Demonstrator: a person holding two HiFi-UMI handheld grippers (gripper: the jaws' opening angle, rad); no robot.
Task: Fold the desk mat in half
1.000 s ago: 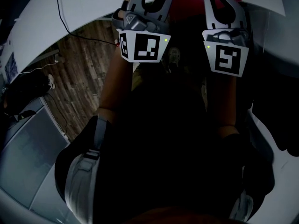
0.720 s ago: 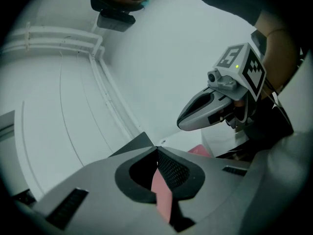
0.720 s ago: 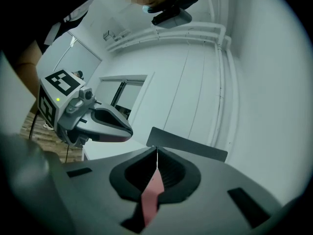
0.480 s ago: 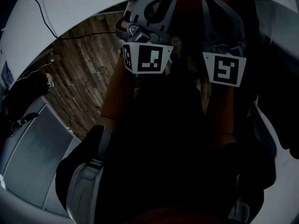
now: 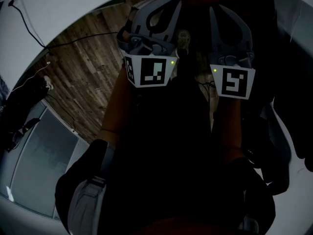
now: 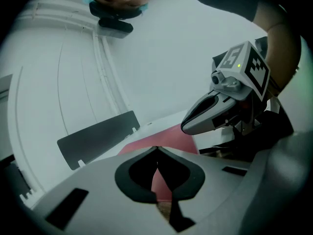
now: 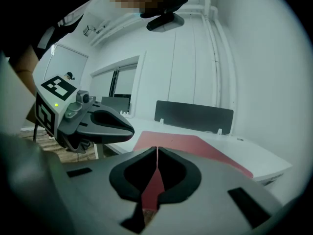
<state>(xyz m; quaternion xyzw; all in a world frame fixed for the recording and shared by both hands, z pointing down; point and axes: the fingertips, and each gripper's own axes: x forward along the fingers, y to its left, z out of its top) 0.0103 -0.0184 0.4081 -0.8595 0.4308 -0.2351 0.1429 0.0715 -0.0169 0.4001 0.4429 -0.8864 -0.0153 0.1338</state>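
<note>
Left gripper (image 6: 156, 149): the two grey plastic jaws were brought together, tips touching, nothing between them. Right gripper (image 7: 157, 148): same state, tips met, nothing held. The two were side by side and apart, both pointing away from the person, and each showed at the edge of the other's view.

Markings: the white cube behind the left gripper's jaws (image 5: 149, 71) and the white cube behind the right gripper's jaws (image 5: 234, 82) each carried a blocky black square pattern on white, on the face turned up to the head camera. A small green light (image 5: 172, 61) glowed at the upper corner of the left cube's face, and another (image 5: 214, 70) on the right cube.

Flat red desk mat (image 7: 195, 146): it lay straight ahead of both pairs of tips, spread on a white desk (image 7: 259, 155). Its red showed through the narrow slit below the closed tips in both gripper views. Could not tell whether either tip touched the mat's near edge.

Beyond the mat, a dark grey divider panel (image 7: 193, 115) stood upright on the desk. Below and to the left of the left gripper, brown wood-plank floor (image 5: 83, 67). A bare forearm (image 5: 120, 102) ran back from the left cube toward the person's dark clothing.
</note>
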